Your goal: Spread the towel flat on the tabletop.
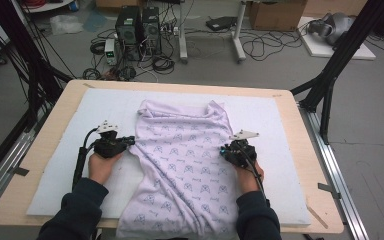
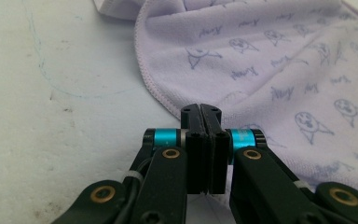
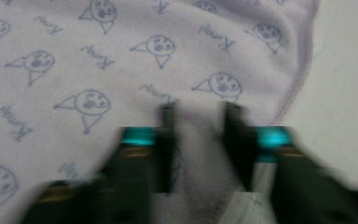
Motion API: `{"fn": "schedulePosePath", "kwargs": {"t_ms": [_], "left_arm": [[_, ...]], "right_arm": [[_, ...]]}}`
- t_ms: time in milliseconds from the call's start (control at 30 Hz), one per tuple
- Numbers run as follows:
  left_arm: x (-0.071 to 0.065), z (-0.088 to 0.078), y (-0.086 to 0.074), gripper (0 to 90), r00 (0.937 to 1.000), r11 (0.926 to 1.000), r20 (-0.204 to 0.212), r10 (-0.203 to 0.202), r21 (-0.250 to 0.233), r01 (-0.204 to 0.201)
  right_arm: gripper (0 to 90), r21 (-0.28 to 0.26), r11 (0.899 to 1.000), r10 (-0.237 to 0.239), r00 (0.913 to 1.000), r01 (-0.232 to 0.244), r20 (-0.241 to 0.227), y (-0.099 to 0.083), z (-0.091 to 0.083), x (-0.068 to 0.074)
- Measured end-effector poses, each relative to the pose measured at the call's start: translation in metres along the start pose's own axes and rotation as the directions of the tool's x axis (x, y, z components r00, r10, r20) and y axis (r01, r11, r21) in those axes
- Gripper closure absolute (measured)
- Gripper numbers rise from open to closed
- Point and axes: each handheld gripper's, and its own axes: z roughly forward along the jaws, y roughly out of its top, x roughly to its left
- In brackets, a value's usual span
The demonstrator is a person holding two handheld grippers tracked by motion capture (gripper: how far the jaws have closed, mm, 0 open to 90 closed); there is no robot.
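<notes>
The worktop [image 1: 55, 125] carries a white foam mat [image 1: 95, 107], and on it a lilac printed garment [image 1: 185, 160] lies flat between the two tongs, presumably spread for folding. Its long axis runs from the person toward the far edge, one end overhanging the near edge. The left tongs [image 2: 200, 112] are fully closed, pinching its left hem. The right tongs [image 3: 198, 116] straddle its right hem in a blurred frame showing a gap, so I judge them still apart.

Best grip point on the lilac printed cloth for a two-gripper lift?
Pinch the stitched side hems of the lilac cloth, one gripper per side, coming in level from outside each edge. It lies flat on the white mat, so only the edges offer a lip. The left gripper and right gripper sit at those edges.
</notes>
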Motion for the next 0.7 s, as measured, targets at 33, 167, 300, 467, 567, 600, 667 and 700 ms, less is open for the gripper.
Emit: {"fn": "schedulePosePath", "kwargs": {"t_ms": [33,167,300,467,567,600,667,700], "left_arm": [[0.001,0.000,0.001,88.4,0.9999,0.9999,0.005,-0.011,0.001,0.011],[0.003,0.005,0.015,88.5,0.9997,0.9999,-0.025,0.002,0.010,-0.002],[0.015,0.019,0.031,88.5,0.9971,0.9993,-0.076,-0.009,0.035,0.011],[0.024,0.036,0.036,87.9,0.9951,0.9983,-0.092,-0.037,0.042,0.041],[0.023,0.033,0.033,56.7,0.9968,0.9965,-0.052,-0.061,0.054,0.064],[0.023,0.030,0.032,49.8,0.9965,0.9956,-0.041,-0.072,0.057,0.075],[0.024,0.018,0.028,47.5,0.9966,0.9964,-0.015,-0.080,0.025,0.081],[0.024,0.012,0.024,46.9,0.9960,0.9959,0.001,-0.090,0.014,0.090]], "right_arm": [[87.6,0.005,0.999,-0.047,0.9984,0.047,0.030,0.002,0.002,0.000],[88.5,0.013,0.999,-0.040,0.9979,0.040,0.051,0.013,0.013,-0.006],[88.5,0.027,0.998,-0.061,0.9934,0.058,0.097,0.025,0.025,-0.012],[87.9,0.013,0.998,-0.062,0.9867,0.060,0.150,0.035,0.037,-0.018],[74.7,0.001,0.999,-0.047,0.9876,0.047,0.150,0.037,0.036,-0.017],[69.4,-0.013,0.999,-0.032,0.9911,0.034,0.130,0.036,0.032,-0.017],[60.6,-0.033,0.999,-0.026,0.9950,0.029,0.096,0.037,0.024,-0.018],[59.3,-0.049,0.999,-0.013,0.9970,0.017,0.076,0.037,0.019,-0.018]]}}
